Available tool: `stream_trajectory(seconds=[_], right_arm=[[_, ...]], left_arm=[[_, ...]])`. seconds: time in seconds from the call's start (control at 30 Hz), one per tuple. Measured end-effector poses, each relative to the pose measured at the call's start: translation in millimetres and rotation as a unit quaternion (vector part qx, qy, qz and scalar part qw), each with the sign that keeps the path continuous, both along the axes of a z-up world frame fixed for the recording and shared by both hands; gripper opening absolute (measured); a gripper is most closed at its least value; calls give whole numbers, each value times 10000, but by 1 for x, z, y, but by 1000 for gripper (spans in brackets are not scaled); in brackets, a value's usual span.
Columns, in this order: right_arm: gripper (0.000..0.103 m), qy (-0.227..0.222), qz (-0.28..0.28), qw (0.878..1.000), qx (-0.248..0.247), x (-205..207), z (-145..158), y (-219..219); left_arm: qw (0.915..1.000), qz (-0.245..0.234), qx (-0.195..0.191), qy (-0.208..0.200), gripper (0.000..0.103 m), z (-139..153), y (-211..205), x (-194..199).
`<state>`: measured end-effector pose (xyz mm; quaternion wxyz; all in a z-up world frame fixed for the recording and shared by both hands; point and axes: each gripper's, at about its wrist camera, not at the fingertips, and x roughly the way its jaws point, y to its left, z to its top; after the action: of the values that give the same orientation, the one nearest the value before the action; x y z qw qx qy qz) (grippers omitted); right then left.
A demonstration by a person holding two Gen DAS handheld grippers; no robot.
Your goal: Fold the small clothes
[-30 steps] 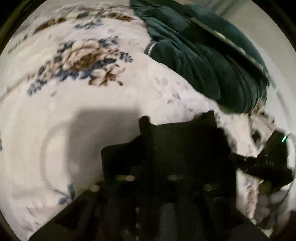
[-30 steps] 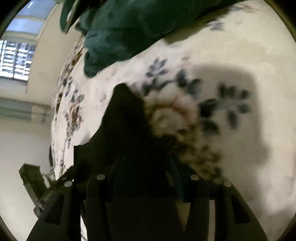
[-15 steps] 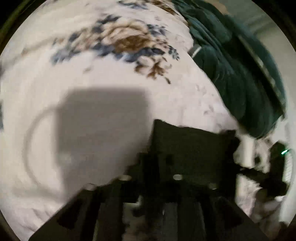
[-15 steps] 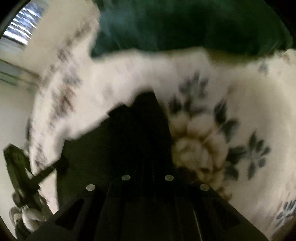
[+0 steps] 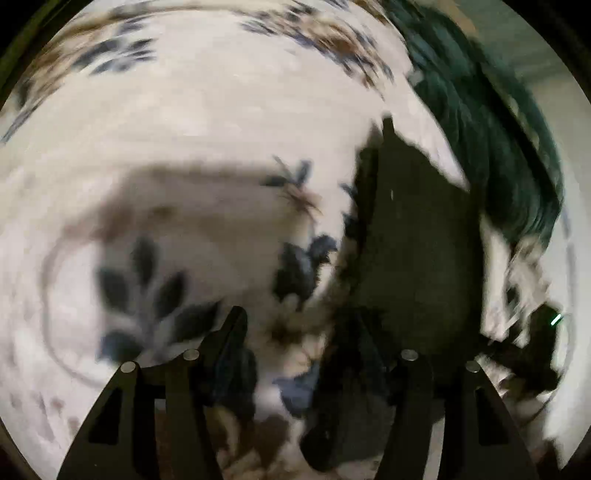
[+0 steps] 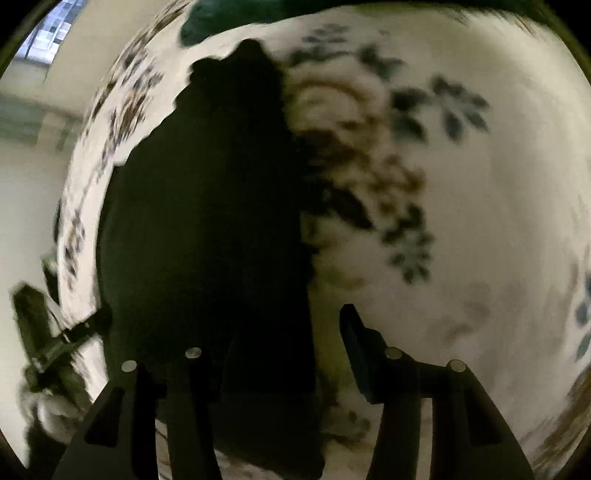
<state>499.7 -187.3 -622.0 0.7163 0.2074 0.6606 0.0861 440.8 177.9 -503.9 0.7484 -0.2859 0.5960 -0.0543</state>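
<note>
Closest to the left wrist camera, the left tool point(image 5: 295, 332) stands with its two fingers spread wide, nothing pinched between them. A small dark garment point(image 5: 413, 251) lies on the floral bedspread point(image 5: 207, 122); its near end reaches down to the right-hand finger point(image 5: 364, 354) of that tool, though motion blur keeps me from telling whether cloth and finger touch. Beyond the garment, toward the upper right, a dark green blanket point(image 5: 491, 125) is bunched on the bedspread, just beside the garment's far corner.

From the right wrist view, the right tool point(image 6: 291, 332) is likewise spread apart and holds nothing. Here the dark garment point(image 6: 210, 221) lies lengthwise away from the camera, its near end covering the left-hand finger of this tool, while the other finger point(image 6: 356, 339) sits on the bare bedspread point(image 6: 487, 229) just beside it. Farther off, a sliver of the green blanket point(image 6: 199, 22) shows past the garment's far tip, and a window point(image 6: 48, 37) glows at the upper left.
</note>
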Motion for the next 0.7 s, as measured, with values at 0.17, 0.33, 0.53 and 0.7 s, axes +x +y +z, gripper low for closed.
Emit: stream_trajectory(seconds=[0.17,0.33,0.53,0.7], right_arm=[[66,-170,-267,9984,470,-10,17,-22],[95,-253,-124,9939,1062,16,11,-33],[95,30,377,9917,1227,83,-17,-18],[95,191,624,9900,1247,116,-28,-5]], left_arm=[[9958,432,-765,-264,77,22,-5,-50],[9744,1286,-1822,-301,86,2,-61,-97],[9583,2428,-1405,-541,87,24,-74,-128],[9608,2282,-1550,-290,87,1,-101,-130]])
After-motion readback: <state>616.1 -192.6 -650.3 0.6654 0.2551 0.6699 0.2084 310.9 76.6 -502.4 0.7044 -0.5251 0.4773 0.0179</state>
